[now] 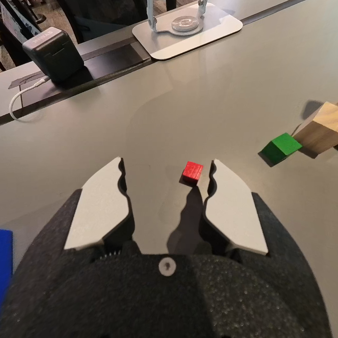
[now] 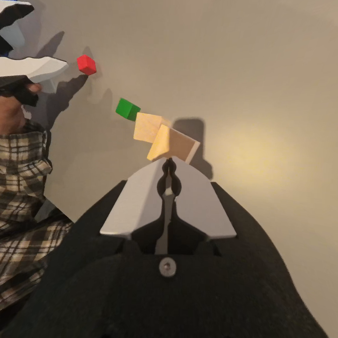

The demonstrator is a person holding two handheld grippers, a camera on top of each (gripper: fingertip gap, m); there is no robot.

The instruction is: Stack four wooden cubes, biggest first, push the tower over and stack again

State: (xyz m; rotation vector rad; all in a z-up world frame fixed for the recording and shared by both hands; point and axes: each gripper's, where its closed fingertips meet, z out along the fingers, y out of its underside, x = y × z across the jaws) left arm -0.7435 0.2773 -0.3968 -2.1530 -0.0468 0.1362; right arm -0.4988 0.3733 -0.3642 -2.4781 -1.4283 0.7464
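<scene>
The four cubes lay toppled — red cube [image 1: 193, 171], green cube [image 1: 281, 148], two plain wooden ones [image 2: 146, 127] — left gripper [image 1: 167, 171] spread wide, right gripper [image 2: 170, 161] closed, empty.

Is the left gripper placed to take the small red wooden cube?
Probably yes: the left gripper is open, and the small red wooden cube lies between its fingertips, nearer the right one, with nothing blocking.

Red cube [image 1: 192, 171], green cube [image 1: 281, 148], two pale wooden cubes [image 2: 146, 128]. Grey table [image 1: 182, 109]. Plaid sleeve [image 2: 22, 182].
</scene>
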